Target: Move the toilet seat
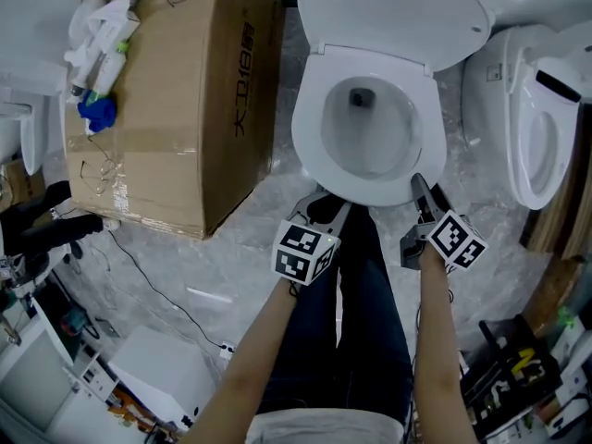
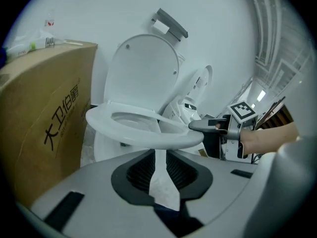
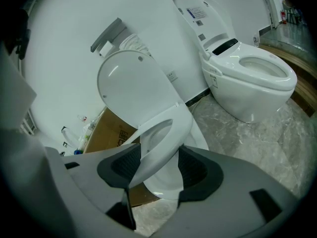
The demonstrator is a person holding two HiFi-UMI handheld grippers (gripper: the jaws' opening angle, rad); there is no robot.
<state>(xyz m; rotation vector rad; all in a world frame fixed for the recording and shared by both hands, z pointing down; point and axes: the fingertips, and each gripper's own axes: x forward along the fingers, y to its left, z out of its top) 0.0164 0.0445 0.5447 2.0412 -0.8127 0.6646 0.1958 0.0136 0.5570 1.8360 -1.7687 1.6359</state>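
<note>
Nearest, the right gripper [image 3: 157,158] pinches the front rim of the white oval plastic toilet seat [image 2: 148,139], the left gripper [image 2: 158,163], jaws nearly together on nothing visible, sits just beneath, and the seat hovers slightly raised over the white ceramic bowl [image 1: 366,144], its long axis pointing away toward the upright white lid [image 2: 143,68], so most of the lift seems left.

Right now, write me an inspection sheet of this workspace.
Surface: grey marbled floor.
Job's things: toilet seat raised slightly off the bowl; lid up.
Clutter: cardboard box beside the toilet, bottles on top.
Grippers: right hand-held gripper clamped on the seat's rim; left hand-held gripper just under the front rim, jaws a narrow gap apart, apparently gripping nothing.
Cables: thin black wire across the floor.
Surroundings: second toilet to the right.
</note>
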